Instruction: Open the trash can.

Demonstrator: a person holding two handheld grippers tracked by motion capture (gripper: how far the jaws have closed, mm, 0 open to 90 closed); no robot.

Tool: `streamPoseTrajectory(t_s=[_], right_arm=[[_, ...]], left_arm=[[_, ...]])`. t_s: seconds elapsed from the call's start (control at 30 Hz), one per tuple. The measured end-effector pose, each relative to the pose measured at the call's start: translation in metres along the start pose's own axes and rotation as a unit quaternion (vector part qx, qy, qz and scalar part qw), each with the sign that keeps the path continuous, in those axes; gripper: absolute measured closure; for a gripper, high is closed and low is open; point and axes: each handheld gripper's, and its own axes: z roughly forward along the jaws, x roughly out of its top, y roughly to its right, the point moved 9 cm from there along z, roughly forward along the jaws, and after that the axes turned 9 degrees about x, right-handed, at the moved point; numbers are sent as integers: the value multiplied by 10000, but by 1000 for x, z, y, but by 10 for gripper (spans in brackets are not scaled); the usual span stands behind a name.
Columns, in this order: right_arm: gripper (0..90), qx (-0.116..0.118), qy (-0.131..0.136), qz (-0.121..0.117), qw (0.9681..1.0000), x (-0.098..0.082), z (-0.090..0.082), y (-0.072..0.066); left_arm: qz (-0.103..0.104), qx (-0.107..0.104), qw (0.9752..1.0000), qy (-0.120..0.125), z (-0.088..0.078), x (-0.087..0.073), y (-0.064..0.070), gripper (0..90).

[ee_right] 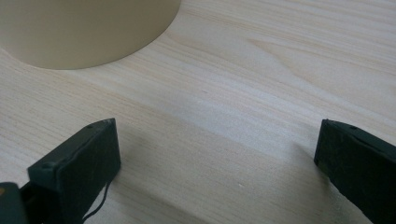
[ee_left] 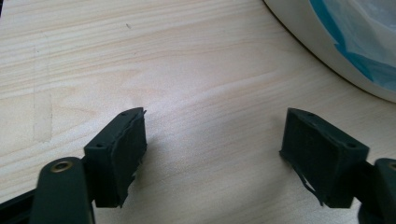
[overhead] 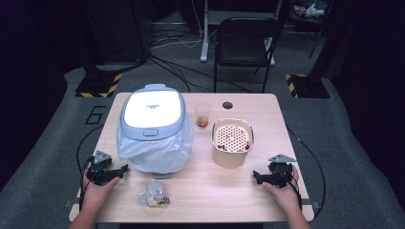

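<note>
A white and grey-blue lidded appliance (overhead: 152, 114) wrapped below in a clear plastic bag stands at the table's left middle. To its right sit a small clear cup (overhead: 202, 115) with something reddish in it and a beige pot (overhead: 232, 142) topped by a perforated tray with reddish bits. A crumpled clear bag (overhead: 153, 193) lies near the front edge. My left gripper (overhead: 125, 168) rests low at the front left, open, nothing between its jaws; the left gripper view shows the appliance's rim (ee_left: 327, 51). My right gripper (overhead: 256, 177) rests at the front right, open and empty, near the pot's base (ee_right: 88, 32).
The wooden table (overhead: 191, 210) has a round cable hole (overhead: 227, 105) at the back. Behind it stand a black chair (overhead: 246, 43) and stand bases with yellow-black tape (overhead: 98, 85). Cables trail off both table sides.
</note>
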Motion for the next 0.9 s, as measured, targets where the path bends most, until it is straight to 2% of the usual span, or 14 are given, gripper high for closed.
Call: streamPoseTrajectory(t_s=[0.17, 0.2, 0.23, 0.3, 0.33, 0.4, 0.57, 0.6, 0.67, 0.7, 0.77, 0.87, 0.9], right_arm=[[0, -7, -15, -39, 10000, 0, 0, 1], [0, -8, -17, -37, 10000, -1, -1, 1], [0, -17, -11, -33, 10000, -1, -1, 0], [0, -18, -14, -31, 10000, -1, -1, 0], [0, -26, 5, 33, 10000, 0, 0, 0], [0, -29, 5, 31, 10000, 0, 0, 0], [1, -36, 13, 43, 10000, 0, 0, -1], [5, -51, 30, 40, 10000, 0, 0, 0], [6, -52, 28, 40, 10000, 0, 0, 0], [7, -51, 25, 26, 10000, 0, 0, 0], [8, -54, 28, 32, 10000, 0, 0, 0], [28, -62, 26, 18, 10000, 0, -1, -1], [79, -75, 76, 23, 9999, 0, -2, -1]], left_arm=[[24, -23, 10000, 38, -1, 0, 1, 273], [-129, -40, 9999, 20, -2, 0, 4, 280], [35, -9, 10000, 29, -2, 0, 1, 296], [-37, -25, 10000, 52, -2, 0, 3, 305], [17, -19, 10000, 52, -2, 0, 2, 309], [-19, -70, 10000, 67, -2, 0, 3, 309], [81, -84, 9999, 15, -2, -1, 4, 281], [51, -126, 9999, -30, -3, -1, 4, 280], [109, -96, 9999, 7, -3, -1, 3, 282], [27, -109, 9999, 40, -2, -1, 5, 296], [65, -63, 10000, 39, -3, -1, 4, 300], [45, -86, 10000, 21, -4, -1, 5, 346], [-10, -63, 10000, 65, -4, 0, 6, 396]])
